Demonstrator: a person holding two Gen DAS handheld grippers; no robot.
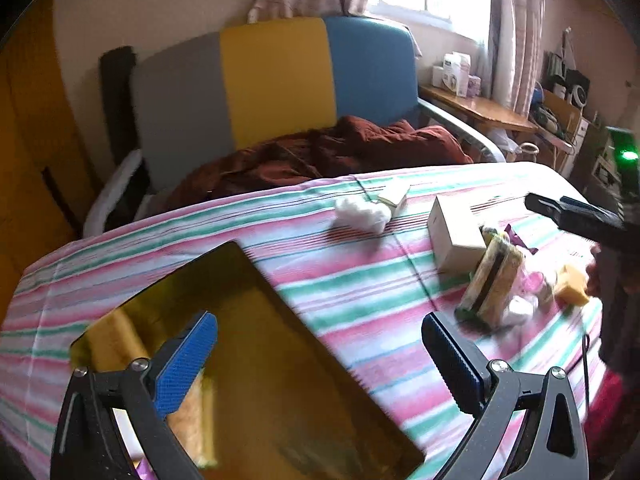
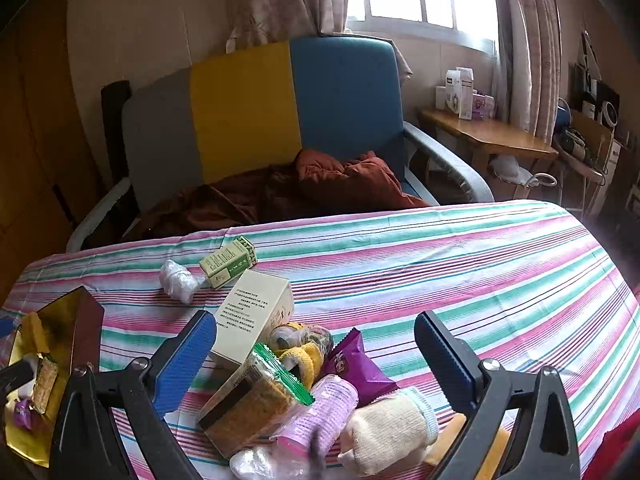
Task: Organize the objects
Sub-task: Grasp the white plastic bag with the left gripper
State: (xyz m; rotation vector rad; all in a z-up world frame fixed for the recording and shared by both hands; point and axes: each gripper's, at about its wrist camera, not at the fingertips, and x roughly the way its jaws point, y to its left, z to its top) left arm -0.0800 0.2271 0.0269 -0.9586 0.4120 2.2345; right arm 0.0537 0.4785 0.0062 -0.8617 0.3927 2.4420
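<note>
Sorting step, pick pending: right gripper (image 2: 316, 354) stood wide and empty over the pile (image 2: 304, 392) between its 2 jaws, left gripper (image 1: 320, 356) gaped empty above the gold box (image 1: 256, 360); next move likely needed 1 item singled out.

Striped cloth-covered table (image 2: 460, 264) bearing gold box (image 1: 256, 344), cream carton (image 2: 256, 316), snack packets (image 2: 260, 400).

Three boxes (image 2: 253, 316), two socks (image 2: 390, 432), one purple packet (image 2: 354, 364), one tray (image 1: 260, 360).
</note>
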